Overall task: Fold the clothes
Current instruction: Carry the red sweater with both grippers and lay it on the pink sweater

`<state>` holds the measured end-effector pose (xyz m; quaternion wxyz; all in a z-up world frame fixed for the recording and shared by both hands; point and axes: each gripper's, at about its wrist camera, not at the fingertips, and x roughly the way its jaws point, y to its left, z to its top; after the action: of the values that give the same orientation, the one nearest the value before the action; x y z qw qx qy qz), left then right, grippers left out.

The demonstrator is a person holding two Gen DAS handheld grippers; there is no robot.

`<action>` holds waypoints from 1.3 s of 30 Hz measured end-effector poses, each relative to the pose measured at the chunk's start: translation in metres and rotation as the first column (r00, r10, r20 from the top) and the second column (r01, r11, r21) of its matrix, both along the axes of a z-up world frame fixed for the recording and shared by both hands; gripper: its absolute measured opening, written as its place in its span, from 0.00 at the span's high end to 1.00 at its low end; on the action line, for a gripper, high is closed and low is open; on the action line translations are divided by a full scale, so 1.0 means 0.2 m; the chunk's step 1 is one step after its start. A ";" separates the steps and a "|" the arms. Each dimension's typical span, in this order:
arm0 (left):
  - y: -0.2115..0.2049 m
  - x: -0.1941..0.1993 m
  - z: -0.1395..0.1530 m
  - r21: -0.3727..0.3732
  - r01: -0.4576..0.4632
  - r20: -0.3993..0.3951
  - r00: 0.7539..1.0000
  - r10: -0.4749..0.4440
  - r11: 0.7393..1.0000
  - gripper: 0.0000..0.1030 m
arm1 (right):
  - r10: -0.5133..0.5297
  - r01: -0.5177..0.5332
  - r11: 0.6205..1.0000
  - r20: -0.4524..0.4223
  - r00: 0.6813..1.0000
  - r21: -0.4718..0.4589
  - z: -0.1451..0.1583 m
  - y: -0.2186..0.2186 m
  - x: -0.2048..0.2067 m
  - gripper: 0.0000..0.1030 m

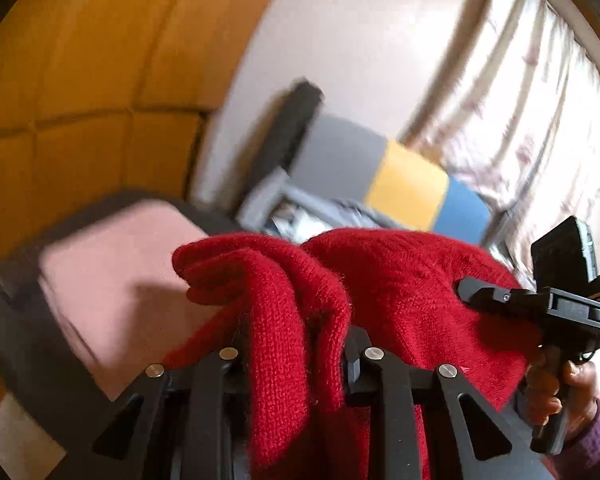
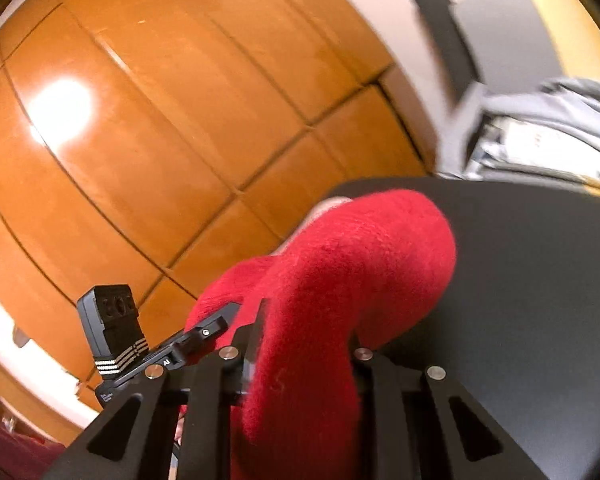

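Left gripper (image 1: pixel 296 344) is clamped on a bunched fold of the fuzzy red knitted garment (image 1: pixel 380 280). Right gripper (image 2: pixel 300 344) pinches a second fold just beside it. The garment hangs between both, raised above the dark tabletop (image 2: pixel 520 260). Beyond the garment lies a flat pink cloth (image 1: pixel 112 280).

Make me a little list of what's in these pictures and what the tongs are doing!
Garment: red knitted sweater, bunched up and lifted
Left tongs: shut on the sweater
Right tongs: shut on the sweater
Underneath: dark surface, pink cloth lying on it
Behind: orange wooden panels, curtain
Sharpness: both views blurry
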<state>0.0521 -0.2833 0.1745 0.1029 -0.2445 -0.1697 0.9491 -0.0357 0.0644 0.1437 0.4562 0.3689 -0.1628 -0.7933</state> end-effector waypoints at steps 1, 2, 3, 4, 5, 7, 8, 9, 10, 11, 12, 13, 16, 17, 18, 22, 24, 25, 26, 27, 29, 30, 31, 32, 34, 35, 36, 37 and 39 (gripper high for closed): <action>-0.06 -0.03 0.04 -0.005 -0.029 -0.020 0.999 0.029 1.000 0.75 | 0.025 -0.025 1.000 -0.017 1.000 -0.007 0.03 -0.08 -0.05 0.80; -0.12 -0.07 0.07 -0.008 -0.058 -0.036 0.998 0.057 0.998 0.75 | 0.049 -0.050 0.999 -0.034 0.998 -0.013 0.06 -0.17 -0.10 0.80; -0.18 -0.10 0.11 -0.012 -0.087 -0.053 0.995 0.086 0.996 0.75 | 0.073 -0.074 0.997 -0.052 0.996 -0.019 0.09 -0.25 -0.15 0.80; -0.24 -0.15 0.11 -0.014 -0.114 -0.055 0.992 0.113 0.993 0.75 | 0.098 -0.099 0.995 -0.069 0.993 -0.024 0.12 -0.34 -0.20 0.80; -0.29 -0.19 0.07 -0.016 -0.140 -0.044 0.989 0.140 0.990 0.75 | 0.121 -0.124 0.992 -0.087 0.989 -0.029 0.16 -0.42 -0.25 0.80; -0.40 -0.29 0.00 -0.022 -0.193 -0.023 0.981 0.192 0.981 0.75 | 0.169 -0.174 0.984 -0.122 0.978 -0.038 0.22 -0.59 -0.36 0.80; -0.46 -0.34 -0.04 -0.025 -0.219 -0.013 0.976 0.219 0.975 0.75 | 0.185 -0.189 0.982 -0.118 0.976 -0.029 0.20 -0.66 -0.41 0.80; -0.52 -0.39 -0.07 -0.028 -0.245 -0.003 0.970 0.245 0.969 0.75 | 0.190 -0.192 0.981 -0.085 0.978 -0.005 0.10 -0.71 -0.47 0.80; -0.56 -0.43 -0.14 -0.026 -0.263 0.024 0.964 0.264 0.964 0.74 | 0.195 -0.194 0.981 -0.053 0.979 0.019 0.01 -0.76 -0.52 0.80; -0.60 -0.47 -0.24 -0.020 -0.276 0.067 0.959 0.277 0.961 0.74 | 0.199 -0.198 0.979 -0.020 0.980 0.043 -0.08 -0.81 -0.58 0.80; -0.62 -0.50 -0.36 -0.009 -0.285 0.116 0.952 0.284 0.958 0.74 | 0.202 -0.202 0.977 0.013 0.979 0.067 -0.17 -0.87 -0.64 0.80; -0.64 -0.52 -0.47 0.004 -0.291 0.165 0.944 0.287 0.957 0.75 | 0.204 -0.207 0.974 0.046 0.978 0.091 -0.27 -0.92 -0.70 0.80; -0.67 -0.57 -0.64 0.016 -0.306 0.228 0.928 0.294 0.952 0.74 | 0.207 -0.228 0.959 0.134 0.969 0.166 -0.54 -1.01 -0.81 0.80; -0.67 -0.58 -0.64 0.013 -0.309 0.224 0.928 0.298 0.951 0.73 | 0.216 -0.240 0.956 0.150 0.965 0.168 -0.58 -1.00 -0.82 0.79; -0.68 -0.59 -0.65 0.010 -0.312 0.219 0.928 0.302 0.950 0.73 | 0.223 -0.248 0.955 0.160 0.962 0.163 -0.60 -0.99 -0.82 0.78; -0.69 -0.63 -0.66 -0.002 -0.324 0.201 0.927 0.317 0.946 0.74 | 0.242 -0.271 0.950 0.185 0.953 0.154 -0.63 -0.97 -0.85 0.78; -0.69 -0.65 -0.66 -0.008 -0.330 0.192 0.926 0.325 0.944 0.74 | 0.244 -0.273 0.949 0.181 0.953 0.159 -0.63 -0.98 -0.88 0.78; -0.70 -0.66 -0.67 -0.011 -0.333 0.187 0.926 0.329 0.943 0.74 | 0.245 -0.274 0.948 0.179 0.953 0.161 -0.62 -0.98 -0.89 0.78; -0.70 -0.67 -0.67 -0.014 -0.336 0.182 0.925 0.332 0.942 0.74 | 0.247 -0.276 0.947 0.177 0.953 0.164 -0.62 -0.98 -0.90 0.78; -0.70 -0.68 -0.67 -0.017 -0.339 0.178 0.925 0.336 0.941 0.74 | 0.248 -0.277 0.946 0.175 0.953 0.166 -0.62 -0.99 -0.91 0.78; -0.71 -0.71 -0.71 -0.004 -0.343 0.201 0.920 0.337 0.939 0.74 | 0.250 -0.279 0.945 0.171 0.953 0.171 -0.62 -0.99 -0.93 0.78; -0.72 -0.72 -0.74 0.017 -0.342 0.223 0.917 0.330 0.939 0.74 | 0.252 -0.280 0.944 0.169 0.953 0.174 -0.61 -1.00 -0.94 0.74; -0.72 -0.71 -0.77 0.030 -0.340 0.221 0.919 0.326 0.940 0.73 | 0.253 -0.281 0.943 0.167 0.953 0.176 -0.61 -1.00 -0.95 0.71; -0.71 -0.69 -0.77 0.025 -0.333 0.214 0.923 0.320 0.943 0.72 | 0.254 -0.282 0.943 0.165 0.953 0.179 -0.61 -1.01 -0.96 0.67; -0.67 -0.67 -0.77 -0.016 -0.310 0.195 0.931 0.307 0.951 0.66 | 0.257 -0.285 0.941 0.161 0.953 0.184 -0.60 -1.01 -0.98 0.66; -0.66 -0.66 -0.76 -0.022 -0.306 0.188 0.934 0.304 0.952 0.66 | 0.258 -0.286 0.940 0.159 0.953 0.186 -0.60 -1.02 -0.99 0.65; -0.66 -0.64 -0.74 -0.017 -0.307 0.183 0.935 0.305 0.951 0.66 | 0.259 -0.287 0.939 0.157 0.953 0.188 -0.60 -1.02 -1.00 0.63; -0.66 -0.62 -0.71 -0.011 -0.323 0.170 0.932 0.320 0.946 0.66 | 0.261 -0.288 0.938 0.155 0.953 0.191 -0.60 -1.02 -1.01 0.63; -0.67 -0.57 -0.63 -0.006 -0.375 0.120 0.920 0.373 0.927 0.66 | 0.247 -0.262 0.945 0.098 0.964 0.195 -0.52 -1.01 -1.00 0.63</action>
<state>-0.0614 -0.4182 0.0490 -0.0884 -0.2629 -0.2270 0.9336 -0.2365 -0.1367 0.0400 0.5077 0.4606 -0.0472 -0.7265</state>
